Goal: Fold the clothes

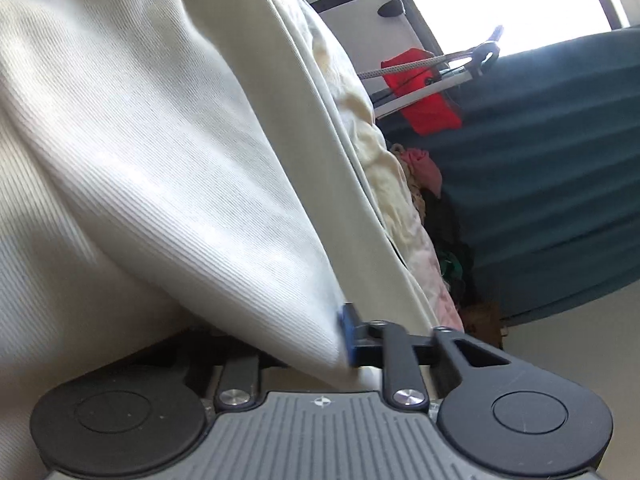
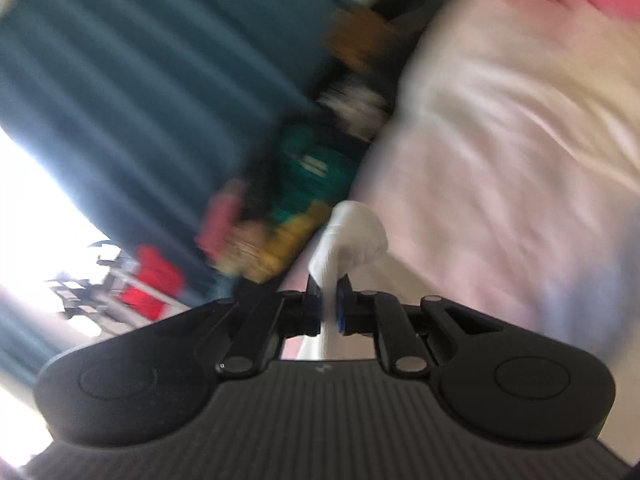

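Both my views are tipped hard over, so the room runs on a slant. A pale bed cover (image 2: 500, 128), cream with a pinkish tint and rumpled, fills the right half of my right wrist view. A long teal curtain (image 1: 540, 168) hangs along the far side, with a bright window (image 1: 504, 4) washed out above it. Against the curtain sits a red cloth (image 1: 424, 92) on a pale rail, with a rope crossing it. Between bed and curtain lies a heap of mixed clothes (image 2: 296, 204), teal, yellow and pink, badly blurred in the right view.

Now the white garment (image 1: 160, 152). It is ribbed and it swamps the left wrist view, sweeping from the top left down to my left gripper (image 1: 340, 336). Only one blue-padded finger shows there, pressed against the cloth at its right side; the other is buried under the fabric. The cloth narrows to a point at that pad, so I read this as clamped on it.

Over on my right gripper (image 2: 329, 308), the two blue pads sit close together with a thin strip of the same white cloth squeezed between them. A bunched white tuft rises just beyond the tips.

Edges: a straight hem of the garment runs down just right of the left pad, touching the bed cover behind it. Open room lies on the curtain side; the fabric blocks everything to the left.
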The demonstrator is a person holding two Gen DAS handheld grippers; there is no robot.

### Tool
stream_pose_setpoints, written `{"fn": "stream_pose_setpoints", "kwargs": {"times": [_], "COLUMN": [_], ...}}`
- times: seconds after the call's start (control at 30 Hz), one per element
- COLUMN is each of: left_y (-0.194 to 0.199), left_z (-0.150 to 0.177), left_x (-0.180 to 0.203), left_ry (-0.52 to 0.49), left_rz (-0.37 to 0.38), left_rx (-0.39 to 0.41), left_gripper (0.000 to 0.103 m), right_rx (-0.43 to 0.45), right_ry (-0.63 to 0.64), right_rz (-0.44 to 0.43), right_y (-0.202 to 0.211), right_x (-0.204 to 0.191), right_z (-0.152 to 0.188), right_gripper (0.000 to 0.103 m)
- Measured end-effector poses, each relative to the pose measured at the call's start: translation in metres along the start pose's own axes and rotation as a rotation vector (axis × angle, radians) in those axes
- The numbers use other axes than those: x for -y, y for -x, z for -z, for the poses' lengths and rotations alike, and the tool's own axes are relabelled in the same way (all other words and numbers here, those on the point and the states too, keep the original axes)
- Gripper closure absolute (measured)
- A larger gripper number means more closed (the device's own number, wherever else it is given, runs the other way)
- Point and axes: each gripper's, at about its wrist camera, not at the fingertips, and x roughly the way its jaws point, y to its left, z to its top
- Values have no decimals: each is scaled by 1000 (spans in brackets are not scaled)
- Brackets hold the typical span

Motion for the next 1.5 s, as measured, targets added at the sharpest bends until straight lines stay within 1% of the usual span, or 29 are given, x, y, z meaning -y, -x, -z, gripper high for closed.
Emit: {"fn": "stream_pose_setpoints", "kwargs": {"times": [0.07,0.13,0.2,0.23,0.27,0.33,0.47,0.5,0.53,0.57,0.63,0.7,0.8,0.83,0.9,0.93,0.97,1.0,1.07,1.1,1.13,1.17,1.2,1.23,1.27,1.3,1.37,1.5], "left_y": [2,4,7,7,7,5,1,1,1,1,5,7,17,18,28,31,30,30,36,41,46,52,56,61,65,70,84,114], "left_z": [-2,-3,-4,-4,-4,-3,2,4,6,9,13,17,25,27,34,38,42,46,53,57,61,64,68,71,75,78,84,99], "left_x": [0,1,5,7,8,10,15,18,22,26,31,35,41,44,48,50,53,56,60,62,64,66,69,72,76,80,87,102], "left_ry": [4,-2,-22,-36,-50,-88,-182,-213,-249,-281,-329,-339,-361,-379,-448,-481,-511,-538,-568,-579,-591,-604,-620,-642,-662,-679,-705,-765], "left_rz": [29,55,68,62,51,24,-33,-46,-62,-77,-98,-103,-116,-126,-158,-174,-191,-208,-229,-237,-245,-252,-260,-270,-279,-285,-284,-281], "left_rx": [8,14,21,23,22,18,11,16,26,35,48,55,61,61,63,63,63,63,63,62,61,61,62,63,65,68,79,110], "left_gripper": [92,93,93,94,94,95,95,95,95,95,95,95,96,95,93,92,89,86,76,73,63,54,50,44,38,35,26,19], "right_rx": [80,146,190,212,214,179,35,2,-15,-14,-11,32,64,57,35,16,-14,-40,-59,-68,-83,-90,-80,-65,-49,-43,-41,-69], "right_ry": [45,70,107,125,136,140,77,51,32,32,57,70,148,189,261,265,259,256,288,316,341,360,380,409,439,485,563,597], "right_rz": [-100,-164,-172,-175,-141,-54,164,203,214,207,203,169,152,165,194,200,212,230,255,263,269,278,278,261,244,219,166,65], "right_y": [16,35,53,62,64,62,41,37,36,41,43,49,65,64,59,52,45,44,50,56,60,64,74,86,97,109,131,182], "right_x": [-37,-51,-39,-33,-16,28,137,160,177,187,187,180,163,161,160,164,170,169,159,151,144,139,133,125,118,109,93,73], "right_z": [-10,-15,-12,-10,-5,10,48,56,63,71,72,67,64,64,68,67,67,69,72,76,76,80,84,88,92,95,102,115], "right_gripper": [93,93,93,93,93,93,93,93,93,93,93,93,93,93,93,93,93,89,88,86,81,73,49,26,16,15,16,16]}}
